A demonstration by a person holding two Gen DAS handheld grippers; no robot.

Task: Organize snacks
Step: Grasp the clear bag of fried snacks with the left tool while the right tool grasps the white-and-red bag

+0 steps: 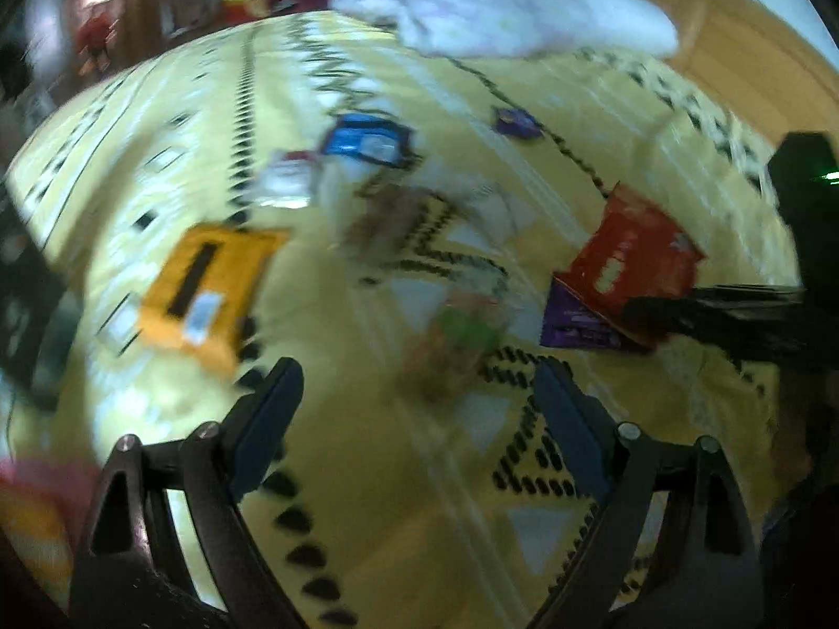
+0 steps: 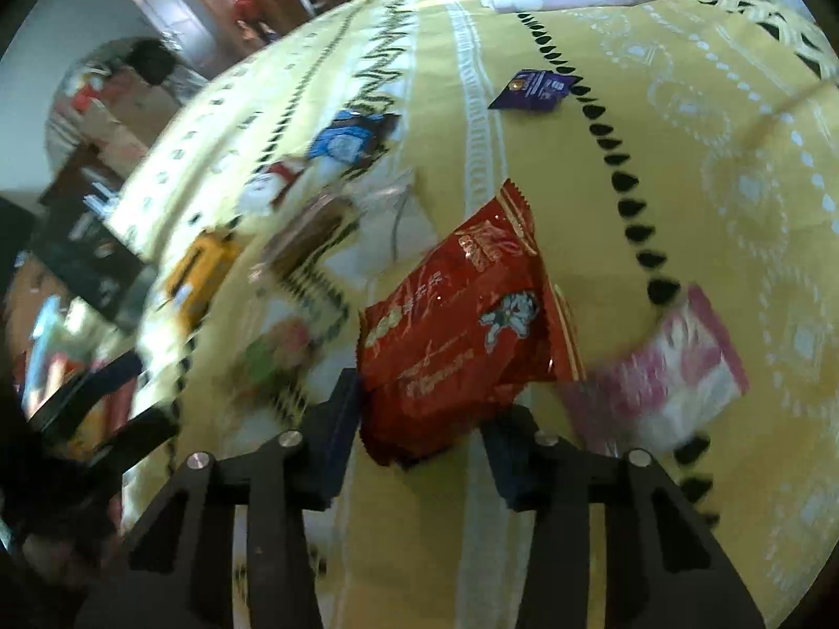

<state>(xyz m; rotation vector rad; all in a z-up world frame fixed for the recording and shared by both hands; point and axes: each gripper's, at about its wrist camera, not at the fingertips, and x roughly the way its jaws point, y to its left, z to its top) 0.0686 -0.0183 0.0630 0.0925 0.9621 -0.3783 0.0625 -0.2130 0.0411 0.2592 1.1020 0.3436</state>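
Note:
My right gripper [image 2: 422, 419] is shut on a red snack packet [image 2: 456, 330], held above the yellow bedspread [image 2: 655, 157]; the packet also shows in the left wrist view [image 1: 629, 262] with a purple packet [image 1: 577, 322] under it. My left gripper [image 1: 419, 393] is open and empty above the bed. Loose snacks lie ahead of it: an orange packet [image 1: 204, 288], a green-and-clear packet [image 1: 456, 335], a brown packet [image 1: 388, 215], a blue packet [image 1: 362, 139] and a small purple packet [image 1: 516, 123]. A pink packet [image 2: 676, 377] lies right of the red one.
A white floral quilt [image 1: 524, 5] is bunched at the far end of the bed. Furniture and a doorway [image 2: 173, 10] stand beyond the left edge. Dark boxes [image 2: 84, 241] sit beside the bed on the left.

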